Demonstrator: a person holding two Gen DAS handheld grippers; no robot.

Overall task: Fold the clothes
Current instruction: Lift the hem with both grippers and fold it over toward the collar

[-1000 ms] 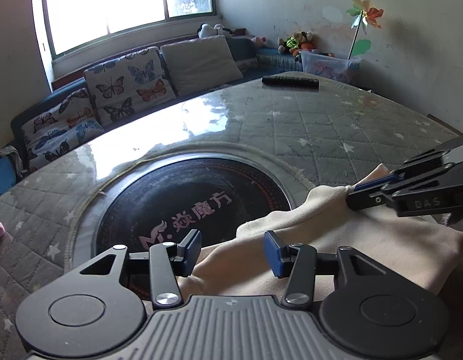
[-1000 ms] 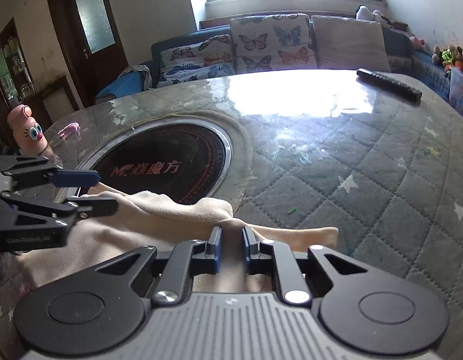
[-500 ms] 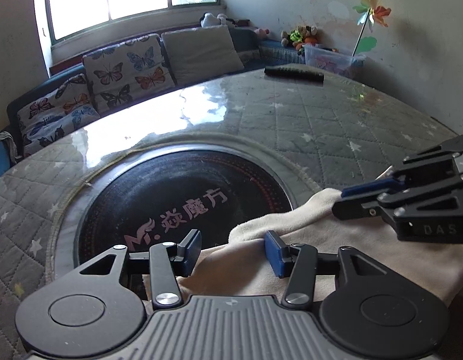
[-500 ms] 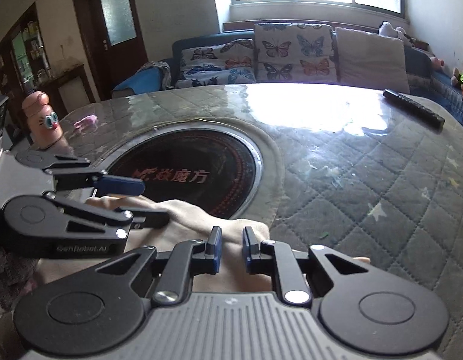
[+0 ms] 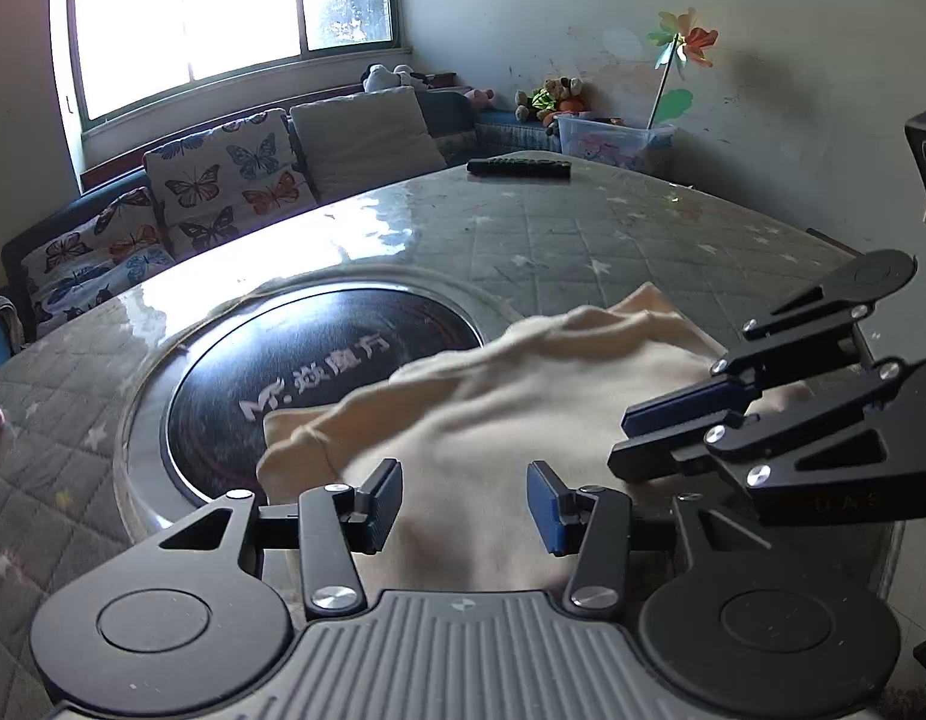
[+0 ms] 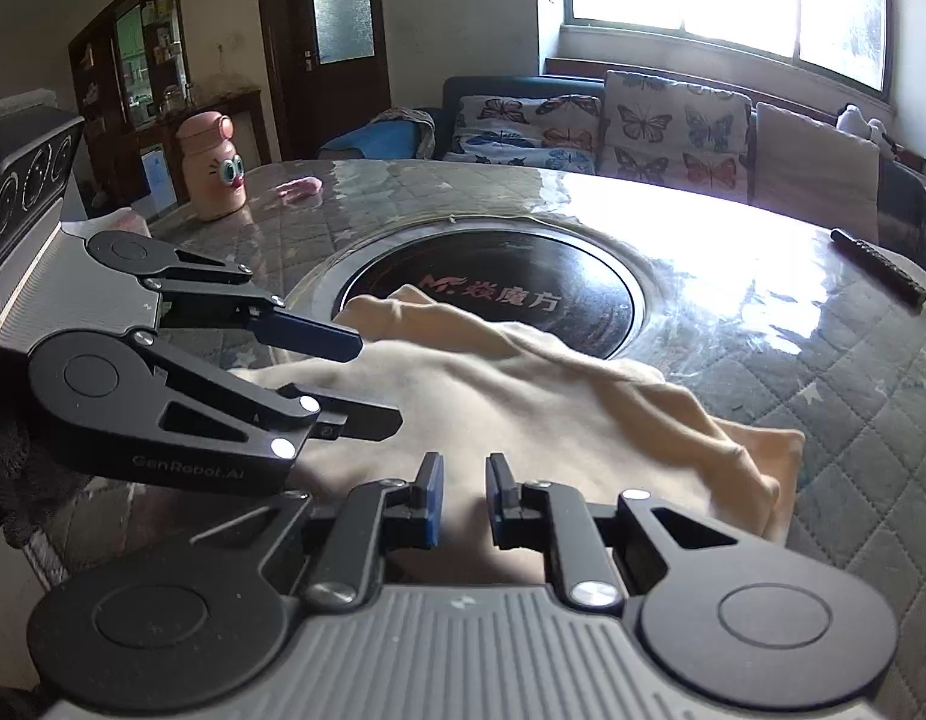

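A cream garment (image 5: 523, 396) lies folded on the round table, partly over the black centre disc (image 5: 294, 372). It also shows in the right wrist view (image 6: 523, 408). My left gripper (image 5: 463, 507) is open and empty, just above the garment's near part. It shows from the side in the right wrist view (image 6: 366, 384). My right gripper (image 6: 459, 501) has its jaws slightly apart over the cloth with nothing between them. It shows from the side in the left wrist view (image 5: 625, 438).
The table has a grey quilted cover under glass (image 5: 583, 240). A black remote (image 5: 518, 167) lies at the far edge. A pink cartoon bottle (image 6: 213, 171) and a small pink object (image 6: 300, 186) stand at the left. A butterfly-cushion sofa (image 6: 643, 120) lies beyond.
My right gripper has let go of the garment's fold and its jaws have parted a little. Both grippers have drawn back and up; the garment now lies flat, folded over.
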